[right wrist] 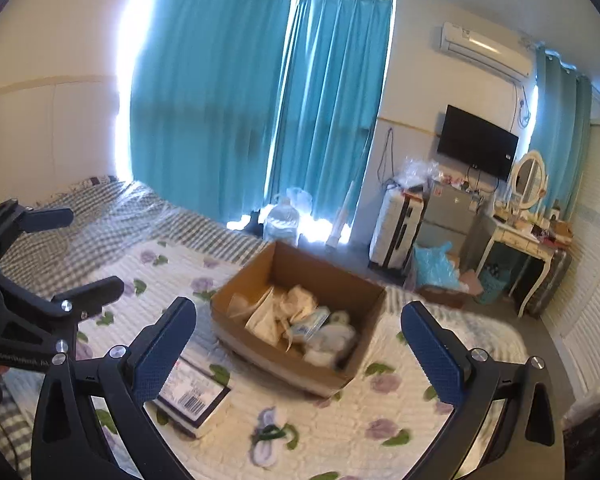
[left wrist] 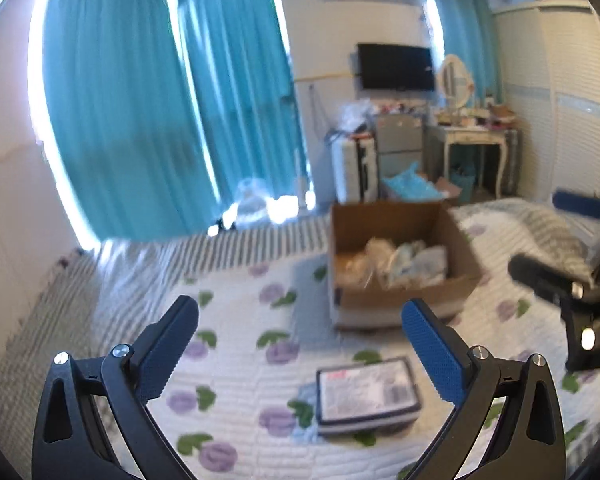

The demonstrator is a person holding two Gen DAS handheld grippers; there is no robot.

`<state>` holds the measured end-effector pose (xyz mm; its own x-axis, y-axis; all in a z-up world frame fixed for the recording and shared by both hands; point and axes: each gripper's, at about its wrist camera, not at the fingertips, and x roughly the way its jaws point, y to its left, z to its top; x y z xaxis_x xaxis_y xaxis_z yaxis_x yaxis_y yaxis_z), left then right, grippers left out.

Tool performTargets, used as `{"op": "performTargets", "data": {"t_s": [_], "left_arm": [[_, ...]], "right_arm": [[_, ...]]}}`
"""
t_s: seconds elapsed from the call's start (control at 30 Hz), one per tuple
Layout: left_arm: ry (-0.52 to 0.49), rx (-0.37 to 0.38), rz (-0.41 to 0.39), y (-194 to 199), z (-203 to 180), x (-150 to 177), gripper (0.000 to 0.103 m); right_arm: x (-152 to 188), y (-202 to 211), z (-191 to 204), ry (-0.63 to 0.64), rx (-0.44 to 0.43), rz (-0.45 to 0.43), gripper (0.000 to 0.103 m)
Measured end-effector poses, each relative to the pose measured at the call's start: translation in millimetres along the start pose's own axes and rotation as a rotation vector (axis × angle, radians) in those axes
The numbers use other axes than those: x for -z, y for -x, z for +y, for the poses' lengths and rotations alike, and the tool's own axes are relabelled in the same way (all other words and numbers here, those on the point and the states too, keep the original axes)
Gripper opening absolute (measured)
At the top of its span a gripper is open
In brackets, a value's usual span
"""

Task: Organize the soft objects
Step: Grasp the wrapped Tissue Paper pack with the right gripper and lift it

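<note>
An open cardboard box [left wrist: 396, 304] [right wrist: 320, 376] stands on the floral quilt and holds several soft packs in clear wrap [left wrist: 404, 262] [right wrist: 320, 328]. A flat wrapped pack with a dark border [left wrist: 366, 394] [right wrist: 194, 398] lies on the quilt in front of the box. My left gripper [left wrist: 300, 332] is open and empty above the quilt, with the flat pack below and between its fingers. My right gripper [right wrist: 300, 332] is open and empty, hovering near the box's front. Each gripper shows at the edge of the other's view: the right one [left wrist: 572, 248] and the left one [right wrist: 70, 254].
The bed [right wrist: 380, 420] has a floral quilt over a grey checked sheet [right wrist: 100, 216]. Teal curtains [right wrist: 260, 100], a water jug [right wrist: 282, 220], a suitcase [right wrist: 396, 228], a small fridge [right wrist: 448, 212], a dressing table [right wrist: 528, 236] and a white wardrobe [left wrist: 572, 100] stand beyond it.
</note>
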<state>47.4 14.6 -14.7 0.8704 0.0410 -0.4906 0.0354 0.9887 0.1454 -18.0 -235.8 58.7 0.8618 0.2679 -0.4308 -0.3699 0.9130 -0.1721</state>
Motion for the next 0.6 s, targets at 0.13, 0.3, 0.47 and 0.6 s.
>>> {"op": "performTargets", "data": {"t_s": [0.13,0.3,0.47,0.6], "left_arm": [[0.004,-0.04,0.025,-28.3,2.6,36.0,0.103],[-0.006,-0.078,0.133,-67.5,15.7,74.5,0.103],[0.006,-0.036,0.239,-87.6,20.3,98.0,0.103],[-0.058,-0.058,0.278,-93.9,6.8,105.6,0.103]], "right_arm": [[47.3,-46.4,14.4,-0.037,-0.078,0.137,0.103],[91.4,-93.5,32.0,-0.071,-0.107,0.209,0.103],[121.9,-119.5,38.2,-0.113,-0.122,0.257,0.103],[131.7,-127.4,43.3,-0.111,-0.152,0.295,0.103]]}}
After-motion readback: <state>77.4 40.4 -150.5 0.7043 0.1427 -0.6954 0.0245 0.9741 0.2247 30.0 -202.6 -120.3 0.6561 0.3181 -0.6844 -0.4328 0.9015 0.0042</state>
